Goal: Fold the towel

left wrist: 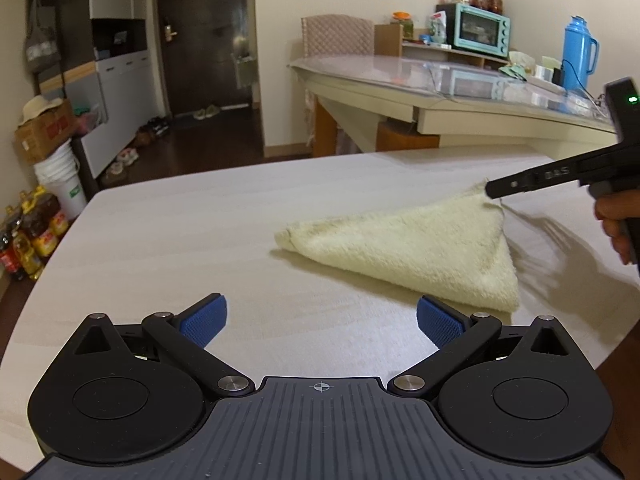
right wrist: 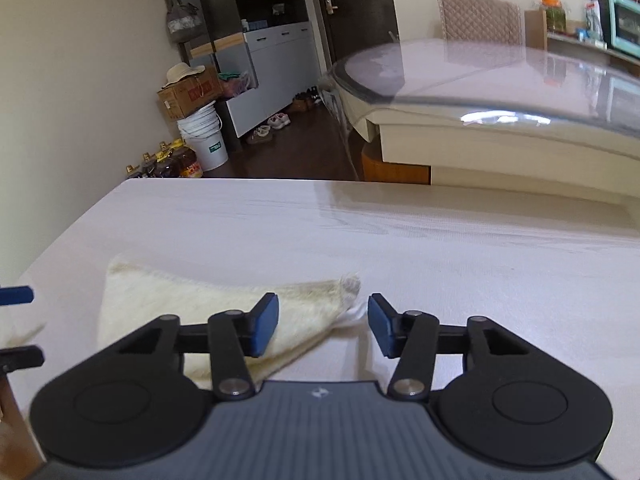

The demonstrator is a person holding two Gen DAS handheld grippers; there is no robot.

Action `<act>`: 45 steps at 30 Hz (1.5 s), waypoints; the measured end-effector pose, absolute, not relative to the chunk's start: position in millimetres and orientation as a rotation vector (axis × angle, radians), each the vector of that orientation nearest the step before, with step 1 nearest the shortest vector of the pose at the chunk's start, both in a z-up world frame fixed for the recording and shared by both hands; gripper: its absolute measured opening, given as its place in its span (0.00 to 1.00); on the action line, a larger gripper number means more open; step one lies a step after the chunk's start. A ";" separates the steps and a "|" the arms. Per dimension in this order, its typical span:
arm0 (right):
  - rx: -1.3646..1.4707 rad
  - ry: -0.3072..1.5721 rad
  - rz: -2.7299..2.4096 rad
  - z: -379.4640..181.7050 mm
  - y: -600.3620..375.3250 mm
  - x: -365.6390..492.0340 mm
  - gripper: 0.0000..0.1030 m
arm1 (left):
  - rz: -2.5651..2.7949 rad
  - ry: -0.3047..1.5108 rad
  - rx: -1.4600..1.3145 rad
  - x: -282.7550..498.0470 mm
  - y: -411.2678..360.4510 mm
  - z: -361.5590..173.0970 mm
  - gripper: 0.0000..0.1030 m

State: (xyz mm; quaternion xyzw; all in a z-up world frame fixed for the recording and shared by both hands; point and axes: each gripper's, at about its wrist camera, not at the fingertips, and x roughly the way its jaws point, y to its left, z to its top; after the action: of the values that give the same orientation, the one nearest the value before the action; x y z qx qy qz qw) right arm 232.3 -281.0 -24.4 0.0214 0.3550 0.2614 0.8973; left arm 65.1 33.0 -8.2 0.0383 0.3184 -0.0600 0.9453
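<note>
A cream towel (left wrist: 416, 246) lies folded into a triangle on the pale table (left wrist: 180, 232). My left gripper (left wrist: 322, 320) hovers open just in front of the towel's near corner, nothing between its blue pads. The right gripper (left wrist: 494, 190) comes in from the right, its tip at the towel's far right corner. In the right wrist view the right gripper (right wrist: 323, 328) is open, its blue pads either side of the towel's (right wrist: 192, 304) corner tip. The left gripper's fingers (right wrist: 16, 294) show at the left edge.
Behind the table stands a glass-topped counter (left wrist: 400, 76) with a teal oven (left wrist: 482, 30), jars and a blue flask (left wrist: 578, 54). Left on the floor are oil bottles (left wrist: 32, 236), a white bucket (left wrist: 62, 182) and a cardboard box. A hand (left wrist: 614, 220) holds the right gripper.
</note>
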 end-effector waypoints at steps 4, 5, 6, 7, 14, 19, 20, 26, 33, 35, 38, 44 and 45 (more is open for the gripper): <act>0.043 0.736 0.534 -31.3 -279.6 237.8 0.26 | -0.124 0.649 0.078 69.2 33.5 -8.5 1.00; 0.040 0.728 0.533 -31.0 -279.5 236.3 0.20 | -0.124 0.651 0.075 70.6 33.9 -9.7 1.00; 0.034 0.711 0.532 -28.4 -279.4 231.9 0.17 | -0.122 0.651 0.073 71.2 34.2 -10.5 1.00; 0.027 0.693 0.531 -25.8 -279.3 227.5 0.11 | -0.121 0.652 0.071 71.3 34.7 -11.0 1.00; 0.053 0.587 0.578 4.4 -279.8 195.8 0.10 | -0.087 0.646 0.046 66.6 49.9 -13.8 1.00; 0.125 0.557 0.805 33.9 -255.8 145.2 0.10 | -0.002 0.619 0.025 55.0 82.4 -5.3 1.00; 0.117 0.562 0.863 35.5 -244.9 132.4 0.10 | 0.016 0.620 0.018 53.2 89.7 -4.9 1.00; -0.002 0.661 1.150 13.9 -173.2 74.7 0.10 | 0.077 0.639 -0.002 45.6 125.5 -4.9 1.00; -0.133 0.770 1.286 -6.9 -143.8 52.3 0.11 | 0.023 0.640 0.003 56.7 133.0 -4.0 1.00; -0.147 0.766 1.277 -4.9 -147.3 50.2 0.15 | -0.003 0.641 0.009 66.4 131.9 -4.8 1.00; -0.088 0.733 1.265 9.5 -158.7 61.1 0.17 | -0.050 0.637 0.019 81.4 129.3 -6.0 1.00; 0.009 0.653 1.196 36.0 -167.9 104.1 0.35 | -0.059 0.632 0.057 103.0 125.1 -5.4 1.00; -0.015 0.643 1.177 37.0 -163.8 110.2 0.35 | -0.060 0.630 0.053 103.2 125.5 -5.6 1.00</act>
State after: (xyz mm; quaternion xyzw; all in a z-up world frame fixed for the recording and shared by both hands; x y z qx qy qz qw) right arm 110.2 -163.8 37.0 -0.0068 0.2981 0.5453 0.7834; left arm 103.2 125.5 -5.6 0.0260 0.3099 -0.0296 0.9500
